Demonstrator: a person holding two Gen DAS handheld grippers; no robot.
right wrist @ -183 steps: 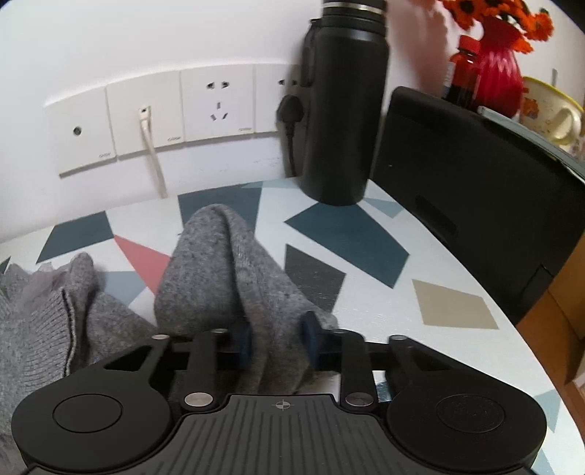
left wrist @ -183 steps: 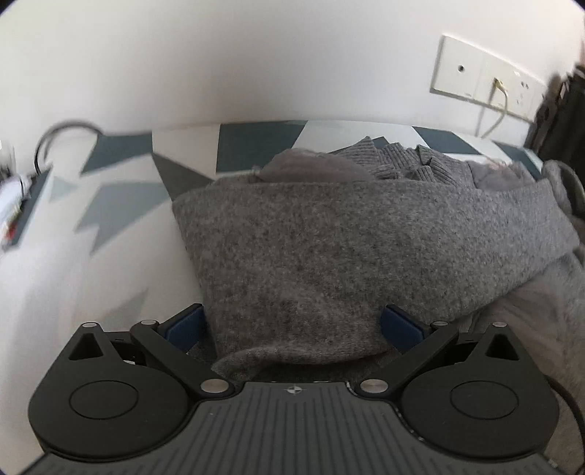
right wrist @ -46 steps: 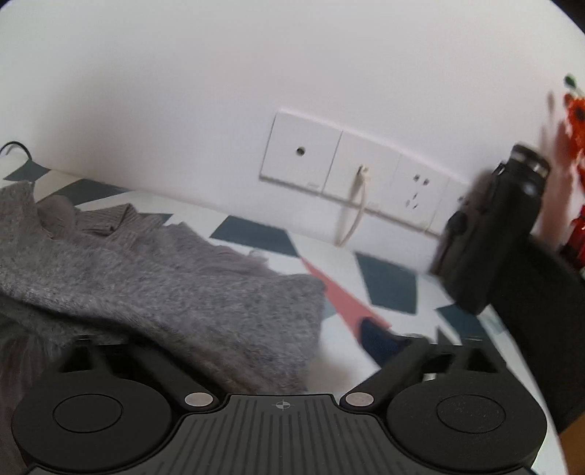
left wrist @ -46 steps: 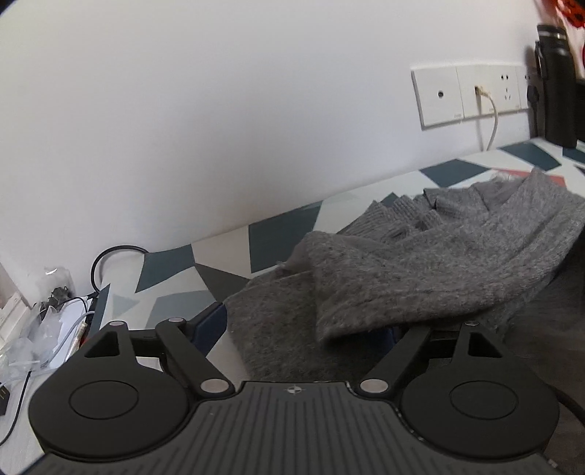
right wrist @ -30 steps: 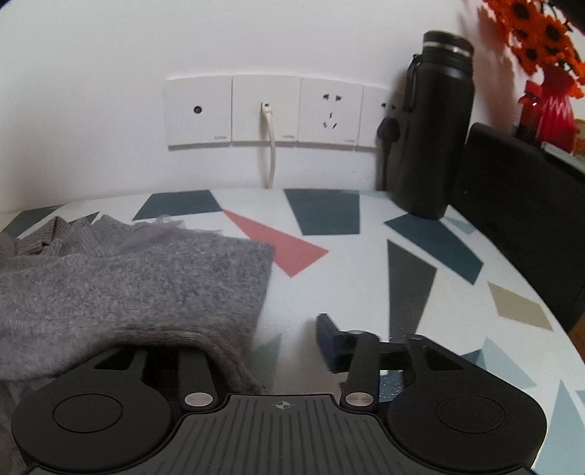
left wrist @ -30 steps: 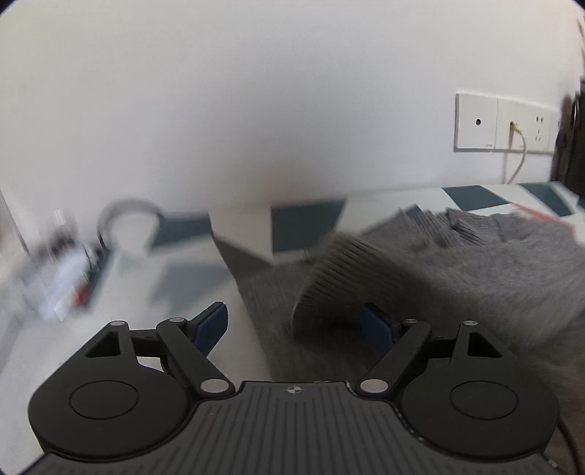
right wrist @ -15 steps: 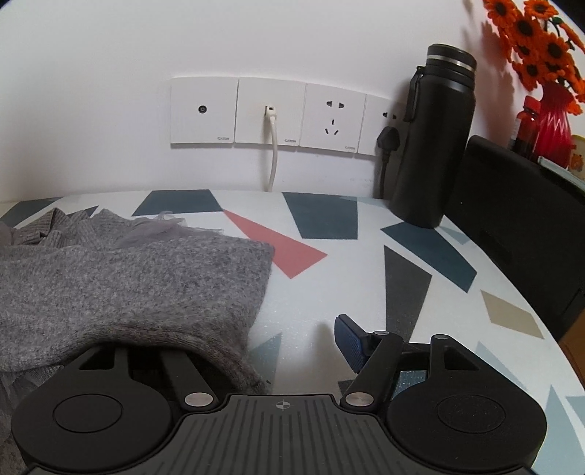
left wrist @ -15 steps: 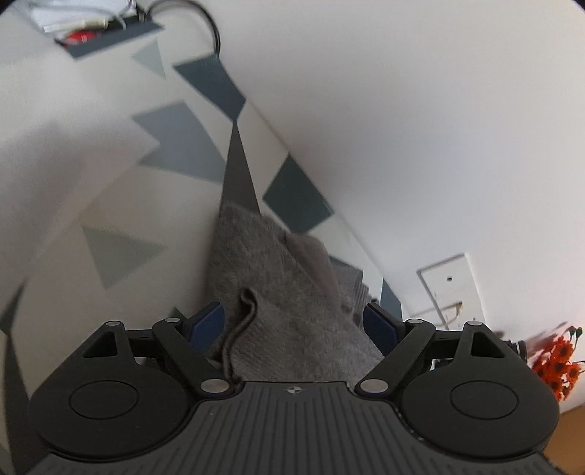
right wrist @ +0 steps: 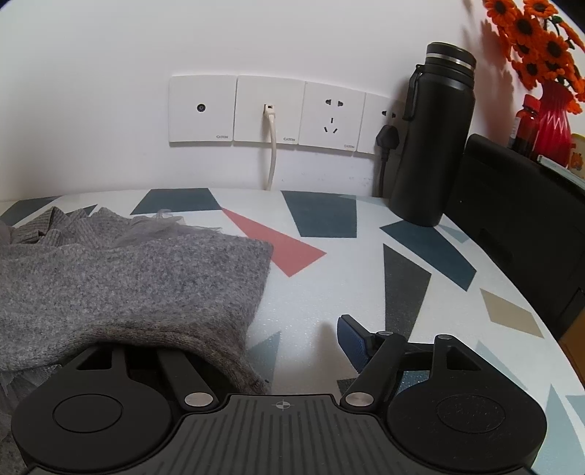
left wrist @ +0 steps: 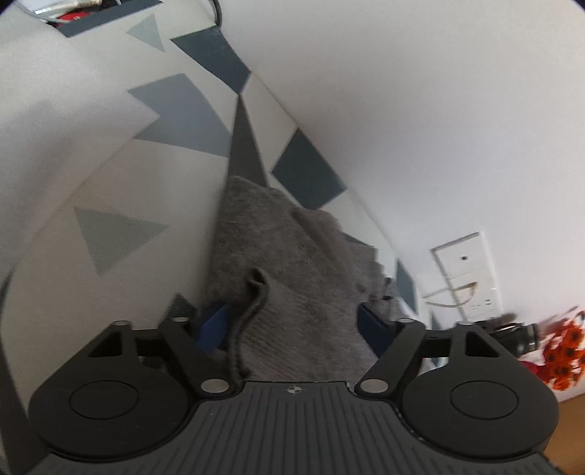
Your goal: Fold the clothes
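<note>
A grey knitted sweater [left wrist: 278,255] lies bunched on the patterned table [left wrist: 109,175]. In the left wrist view my left gripper [left wrist: 294,323] stands open, tilted, with the sweater and a ribbed edge [left wrist: 252,292] lying between its blue pads [left wrist: 215,323]. In the right wrist view the sweater [right wrist: 128,277] lies folded at the left, and its near edge drapes over the left finger. My right gripper [right wrist: 263,339] is open. Only its right pad [right wrist: 351,336] shows, over bare table [right wrist: 321,292].
A black flask [right wrist: 435,135] stands at the back right by the wall sockets [right wrist: 267,109] with a white cable. A black box [right wrist: 519,219] and a red vase of orange flowers [right wrist: 555,117] sit further right. Cables and clutter [left wrist: 73,11] lie at the far left end.
The left gripper has rolled and turned to look along the table, staying open over the sweater. The right gripper let go of the sweater earlier and has opened a little wider.
</note>
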